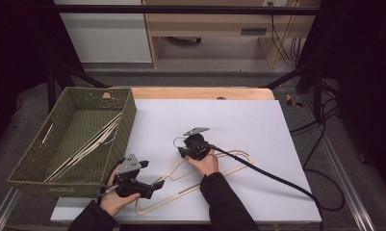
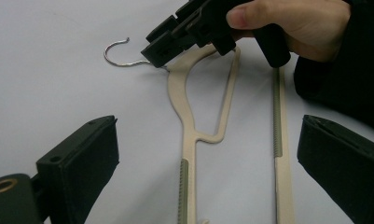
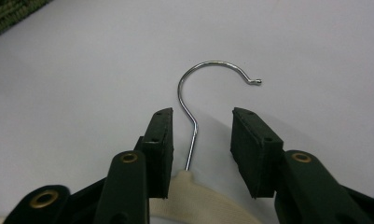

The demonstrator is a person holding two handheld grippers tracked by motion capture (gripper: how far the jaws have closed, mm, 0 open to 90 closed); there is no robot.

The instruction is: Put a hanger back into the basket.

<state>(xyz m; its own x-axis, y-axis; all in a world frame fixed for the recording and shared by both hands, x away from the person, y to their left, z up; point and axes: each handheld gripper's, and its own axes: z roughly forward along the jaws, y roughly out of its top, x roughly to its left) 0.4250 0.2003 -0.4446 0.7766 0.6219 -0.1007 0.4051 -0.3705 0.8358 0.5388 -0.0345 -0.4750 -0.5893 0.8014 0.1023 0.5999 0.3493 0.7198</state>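
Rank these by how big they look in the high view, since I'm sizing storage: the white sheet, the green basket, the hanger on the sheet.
1. White sheet, largest by far.
2. Green basket, though it stands nearer the camera, which may flatter it.
3. Hanger, a thin outline, smallest.

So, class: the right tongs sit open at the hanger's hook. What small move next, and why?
Probably close the right tongs: their jaws stand open either side of the hook's wire stem, just above the hanger's neck, and nothing is gripped yet.
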